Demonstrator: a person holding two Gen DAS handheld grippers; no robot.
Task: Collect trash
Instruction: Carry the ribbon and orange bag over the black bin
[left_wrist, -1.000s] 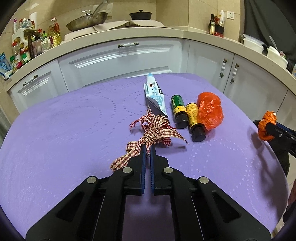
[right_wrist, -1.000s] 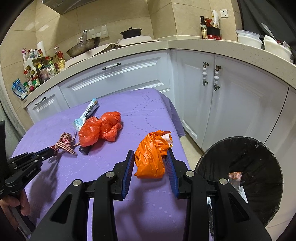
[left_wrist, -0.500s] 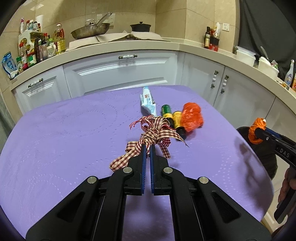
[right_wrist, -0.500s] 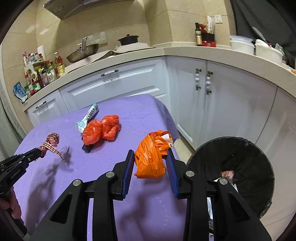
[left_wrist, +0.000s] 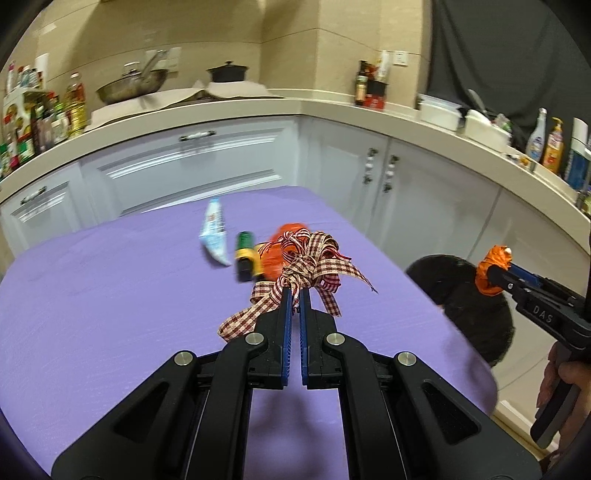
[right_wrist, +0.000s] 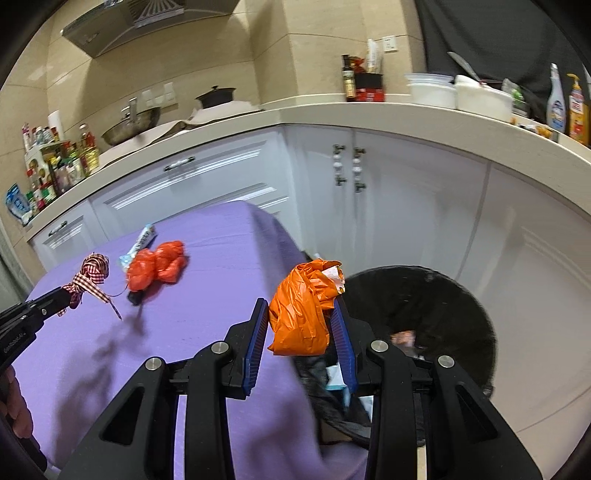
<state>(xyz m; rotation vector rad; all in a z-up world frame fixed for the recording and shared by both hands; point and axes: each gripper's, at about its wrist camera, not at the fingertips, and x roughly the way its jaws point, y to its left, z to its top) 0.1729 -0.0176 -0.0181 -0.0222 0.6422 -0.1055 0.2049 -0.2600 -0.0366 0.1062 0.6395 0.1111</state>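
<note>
My left gripper (left_wrist: 294, 295) is shut on a red-and-white checked ribbon (left_wrist: 308, 267) and holds it above the purple table (left_wrist: 110, 314). It also shows in the right wrist view (right_wrist: 90, 277). My right gripper (right_wrist: 300, 314) is shut on a crumpled orange plastic bag (right_wrist: 301, 314) at the table's right edge, over the rim of the black trash bin (right_wrist: 424, 306). The bin holds some trash. A toothpaste tube (left_wrist: 216, 232), a green-and-yellow bottle (left_wrist: 246, 254) and a red-orange bag (right_wrist: 157, 264) lie on the table.
White cabinets (left_wrist: 192, 166) and a beige counter (left_wrist: 332, 110) with pans and bottles curve behind the table. The bin (left_wrist: 469, 295) stands on the floor to the right of the table. A second bottle is mostly hidden behind the ribbon.
My left gripper has lifted the ribbon and carried it right, toward the bin. My right gripper has moved the orange bag right, from over the table to the bin's rim.
</note>
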